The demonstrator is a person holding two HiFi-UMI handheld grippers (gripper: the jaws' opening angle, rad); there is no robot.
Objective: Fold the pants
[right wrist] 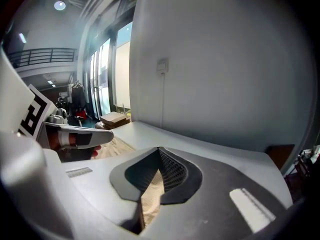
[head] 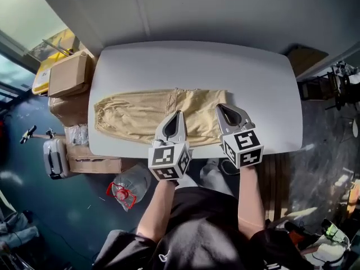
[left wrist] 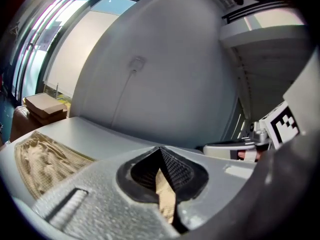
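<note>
1. The table [head: 253, 83] carries the whole job, and the pants [head: 135, 117] lie along its near-left part, close to the near edge. If the fold is pulled toward the person instead of across the top, loose cloth could slide over that edge and hang, taking the rest with it.
2. The pants lie lengthwise, with the gathered end toward the table's left and the right-hand part under the two grippers. The likely fault is a skewed fold. If one side is carried farther or higher than the other, the edges will not meet and the top layer will land in wrinkles (the cloth looks thin and limp, so it probably will not hold a line on its own).
3. The left gripper [head: 177, 113] and the right gripper [head: 220, 107] sit near each other over the right-hand part. With so little spread, the cloth between them may sag or bunch, and the slack beyond them could trail and fold under itself.
4. Each pair of jaws is closed on a thin strip of tan cloth. This shows in the left gripper view [left wrist: 161, 155] and in the right gripper view [right wrist: 159, 155]. So narrow a bite could pull free under a quick tug, or catch only one layer.
</note>
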